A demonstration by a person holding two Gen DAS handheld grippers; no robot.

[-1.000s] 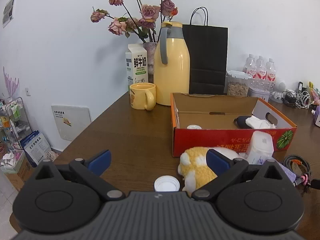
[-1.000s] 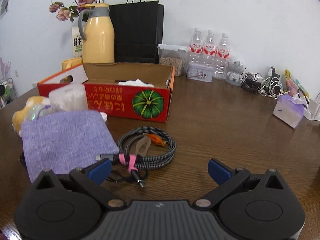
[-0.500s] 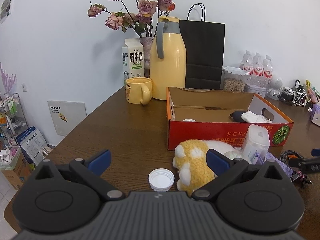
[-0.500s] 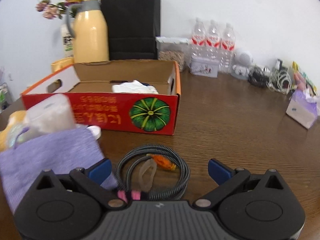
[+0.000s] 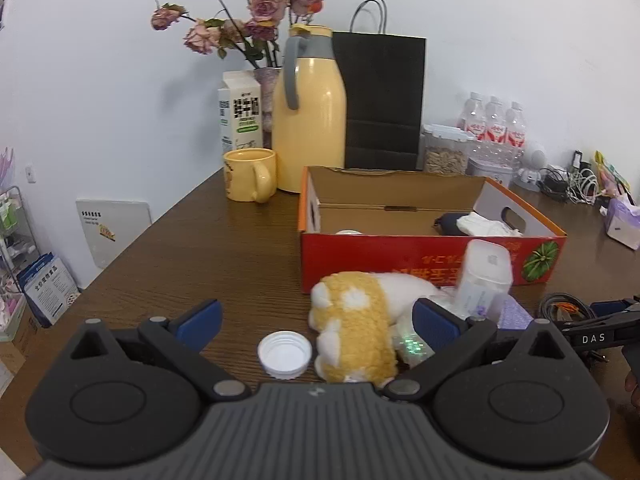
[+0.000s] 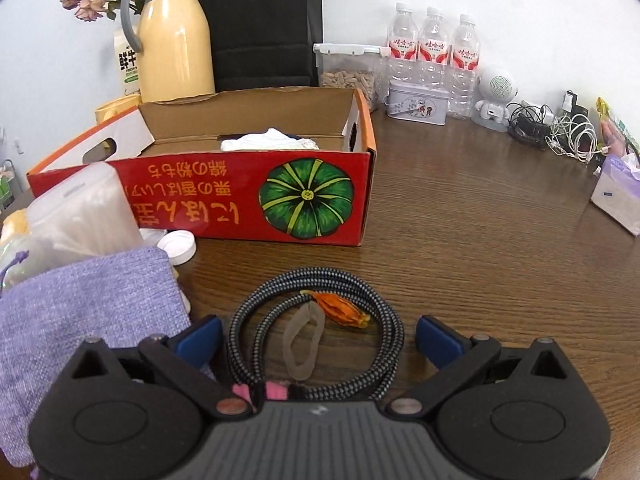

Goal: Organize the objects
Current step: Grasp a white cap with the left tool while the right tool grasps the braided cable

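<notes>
Left gripper [image 5: 316,316] spread wide, closer now over white cap [image 5: 285,354] and plush toy [image 5: 356,332] on the table [image 5: 180,252]. Right gripper [image 6: 320,336] spread too, pushed forward to straddle the coiled cable [image 6: 320,316]. Probably first into the red box [image 6: 248,196] just beyond.

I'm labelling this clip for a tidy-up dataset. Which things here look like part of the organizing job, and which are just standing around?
Likely part of the job:
- red cardboard box
- coiled braided cable, between the open right gripper fingers
- plush toy
- white cap, ahead of the open left gripper
- purple pouch

Probably just lying about:
- yellow thermos
- yellow mug
- milk carton
- water bottles
</notes>
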